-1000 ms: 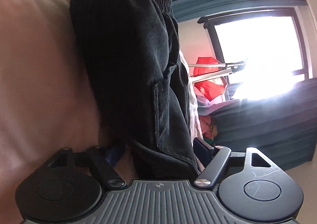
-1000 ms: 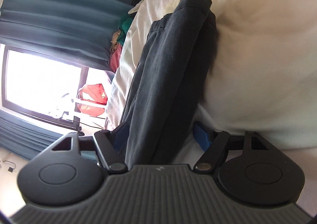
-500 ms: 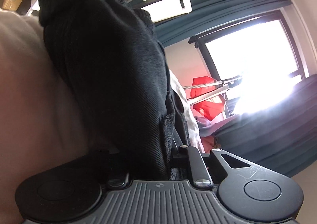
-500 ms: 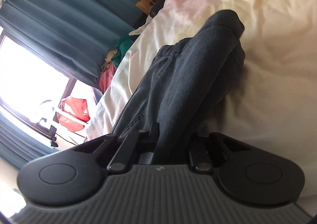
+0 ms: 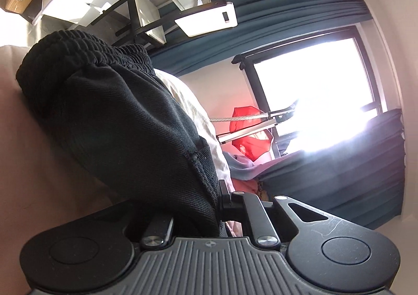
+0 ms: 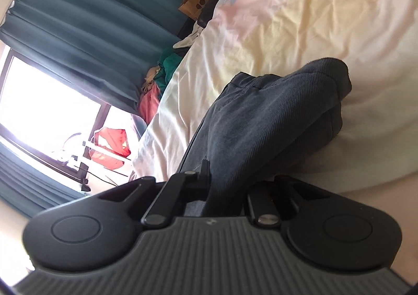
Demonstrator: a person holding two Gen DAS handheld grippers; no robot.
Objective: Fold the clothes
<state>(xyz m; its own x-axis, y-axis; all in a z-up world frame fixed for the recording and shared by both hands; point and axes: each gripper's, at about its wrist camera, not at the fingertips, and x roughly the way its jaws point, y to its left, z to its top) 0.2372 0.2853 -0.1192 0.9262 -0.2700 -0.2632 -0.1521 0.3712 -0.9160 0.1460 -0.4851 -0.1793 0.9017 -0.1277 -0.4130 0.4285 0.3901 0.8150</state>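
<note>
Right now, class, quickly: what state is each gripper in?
Left gripper: shut on the dark corduroy trousers.
Right gripper: shut on the same dark corduroy trousers.

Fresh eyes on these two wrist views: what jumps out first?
The dark trousers fill the middle of both views, bunched and clamped in the left gripper and the right gripper alike, over the pale bedding. Behind, a blown-out window framed by teal curtains, with a red garment hanging beside it.
</note>
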